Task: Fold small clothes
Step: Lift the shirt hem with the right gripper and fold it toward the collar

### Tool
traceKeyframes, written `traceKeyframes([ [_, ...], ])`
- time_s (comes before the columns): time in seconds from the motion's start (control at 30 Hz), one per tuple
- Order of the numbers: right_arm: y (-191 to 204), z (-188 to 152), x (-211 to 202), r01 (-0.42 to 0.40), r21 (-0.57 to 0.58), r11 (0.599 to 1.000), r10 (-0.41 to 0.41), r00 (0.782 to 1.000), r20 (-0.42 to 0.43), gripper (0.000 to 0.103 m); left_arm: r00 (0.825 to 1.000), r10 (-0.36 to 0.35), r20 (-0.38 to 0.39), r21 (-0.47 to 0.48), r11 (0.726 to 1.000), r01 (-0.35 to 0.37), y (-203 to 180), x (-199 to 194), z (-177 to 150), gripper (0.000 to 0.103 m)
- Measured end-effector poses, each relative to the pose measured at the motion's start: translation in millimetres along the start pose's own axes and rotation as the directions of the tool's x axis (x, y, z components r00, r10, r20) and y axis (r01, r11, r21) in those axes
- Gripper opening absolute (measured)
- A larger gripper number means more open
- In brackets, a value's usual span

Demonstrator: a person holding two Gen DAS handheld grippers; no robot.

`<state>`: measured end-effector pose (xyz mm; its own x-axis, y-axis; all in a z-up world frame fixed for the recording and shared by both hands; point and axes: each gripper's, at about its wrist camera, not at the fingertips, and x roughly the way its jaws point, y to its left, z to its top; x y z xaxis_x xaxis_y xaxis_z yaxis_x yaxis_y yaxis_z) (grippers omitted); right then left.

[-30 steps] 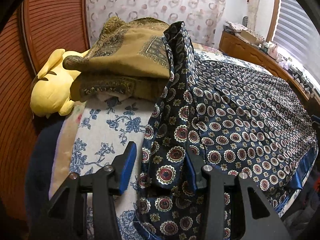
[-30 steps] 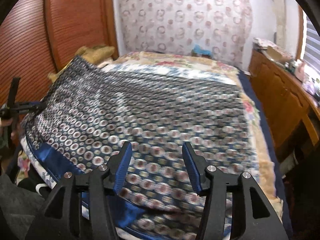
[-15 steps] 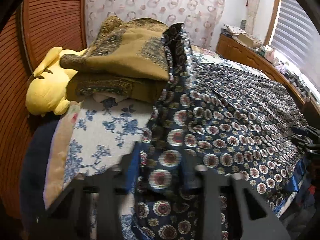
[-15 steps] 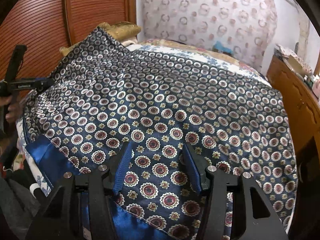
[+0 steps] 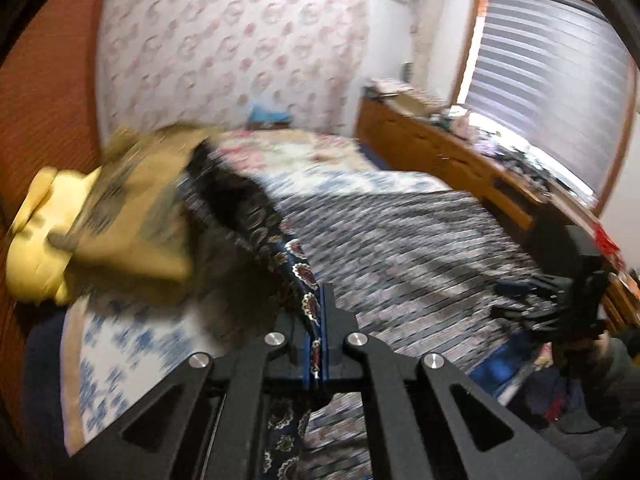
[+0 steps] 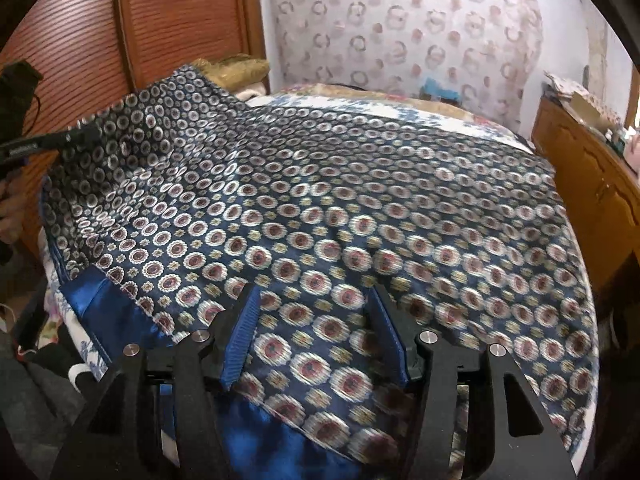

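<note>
Closest in, the left tongs [image 5: 316, 344] are pressed together on a raised edge of the patterned scarf [image 6: 320, 216], the pinched fold rising from between the blue pads toward 11 o'clock in the left wrist view. The right tongs [image 6: 316, 340] stand apart — the cloth's near hem lies between and under their fingers, with no grip on it that I can see. From the right tongs the scarf spreads away toward 12 o'clock across the bed [image 6: 360, 104], its long run going from 9 to 3, so the lifted corner sits off at about 10 o'clock, where the other tool shows. The coming fold, I judge, turns on that held corner travelling across the cloth.

The fabric looks thin and glossy, navy with rows of round medallions, edged by a plain blue satin band [image 6: 108, 312] at 8 o'clock. Farther back — an ochre folded cloth [image 5: 136, 216], a yellow plush toy [image 5: 32, 256], then the wooden dresser [image 5: 448, 160].
</note>
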<state>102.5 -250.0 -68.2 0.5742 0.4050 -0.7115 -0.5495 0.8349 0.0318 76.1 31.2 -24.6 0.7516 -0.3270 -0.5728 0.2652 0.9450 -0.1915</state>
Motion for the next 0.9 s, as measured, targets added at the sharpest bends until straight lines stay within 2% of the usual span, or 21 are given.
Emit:
traceKeyframes([
  [0.2, -33, -16, -33, 0.041, 0.055, 0.998, -0.043, 0.998, 0.041, 0.057, 0.992, -0.121, -0.022, 0.116, 0.986, 0.123, -67, 27, 48, 0.0],
  [0.47, -70, -42, -74, 0.101, 0.13, 0.986, -0.111, 0.991, 0.073, 0.057, 0.967, -0.233, -0.1, 0.271, 0.929, 0.252, -173, 65, 82, 0.0],
  [0.53, -78, -47, -84, 0.115, 0.149, 0.982, -0.128, 0.988, 0.083, 0.057, 0.96, -0.251, -0.126, 0.308, 0.91, 0.278, -198, 76, 86, 0.0],
  [0.73, -101, -60, -100, 0.132, 0.206, 0.97, -0.154, 0.984, 0.093, 0.057, 0.943, -0.277, -0.185, 0.345, 0.88, 0.326, -250, 109, 94, 0.0],
  [0.9, -110, -68, -109, 0.142, 0.224, 0.964, -0.165, 0.982, 0.09, 0.057, 0.937, -0.284, -0.204, 0.345, 0.875, 0.34, -270, 120, 99, 0.0],
])
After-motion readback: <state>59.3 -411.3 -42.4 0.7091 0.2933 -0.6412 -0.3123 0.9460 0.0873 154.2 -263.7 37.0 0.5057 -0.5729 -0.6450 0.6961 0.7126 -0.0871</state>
